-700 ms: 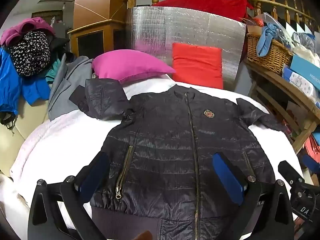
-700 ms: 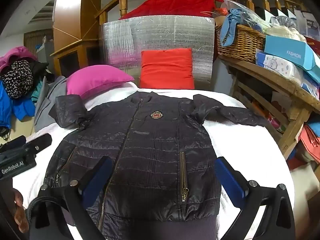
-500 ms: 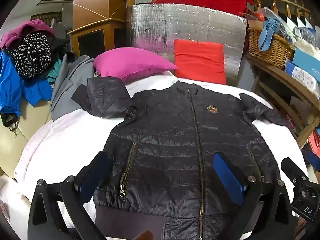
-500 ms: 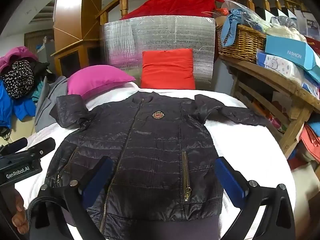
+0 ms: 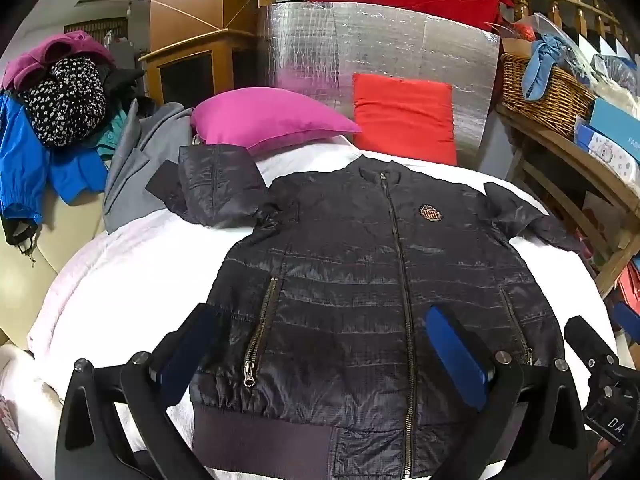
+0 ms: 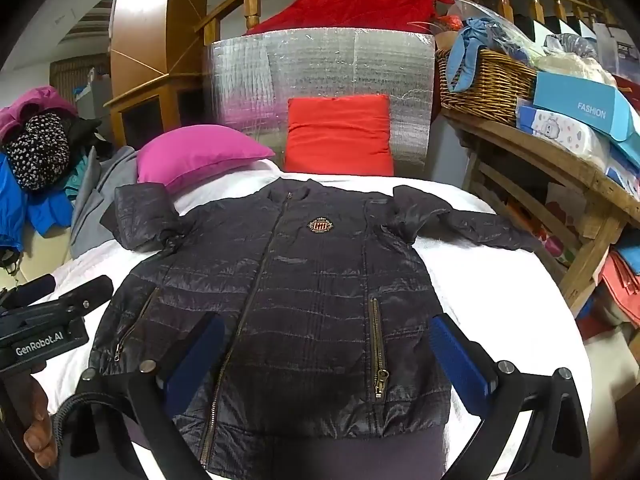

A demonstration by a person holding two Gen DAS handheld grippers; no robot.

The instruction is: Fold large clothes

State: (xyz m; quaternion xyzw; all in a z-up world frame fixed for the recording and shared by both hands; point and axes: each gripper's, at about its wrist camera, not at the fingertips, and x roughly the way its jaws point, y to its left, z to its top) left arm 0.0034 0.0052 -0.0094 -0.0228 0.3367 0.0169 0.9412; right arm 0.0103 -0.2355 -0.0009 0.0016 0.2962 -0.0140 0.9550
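Note:
A black quilted zip-up jacket (image 5: 360, 288) lies face up and spread flat on the white bed (image 5: 120, 280), collar away from me; it also shows in the right wrist view (image 6: 312, 292). Its left sleeve (image 5: 212, 192) is bunched up near the pink pillow, its right sleeve (image 6: 480, 224) lies stretched outward. My left gripper (image 5: 324, 344) is open and empty above the jacket's lower hem. My right gripper (image 6: 328, 352) is open and empty above the hem too. Each gripper shows at the edge of the other's view.
A pink pillow (image 5: 268, 120) and a red cushion (image 5: 404, 116) lean against a silver foil panel (image 5: 380, 48) at the head of the bed. A wooden shelf (image 6: 560, 152) with a wicker basket (image 6: 484, 80) and boxes stands right. Piled clothes (image 5: 52, 112) lie left.
Both grippers have drifted slightly; the jacket sits a little lower and more rightward in the left view. The jacket itself has not moved and both grippers stay open.

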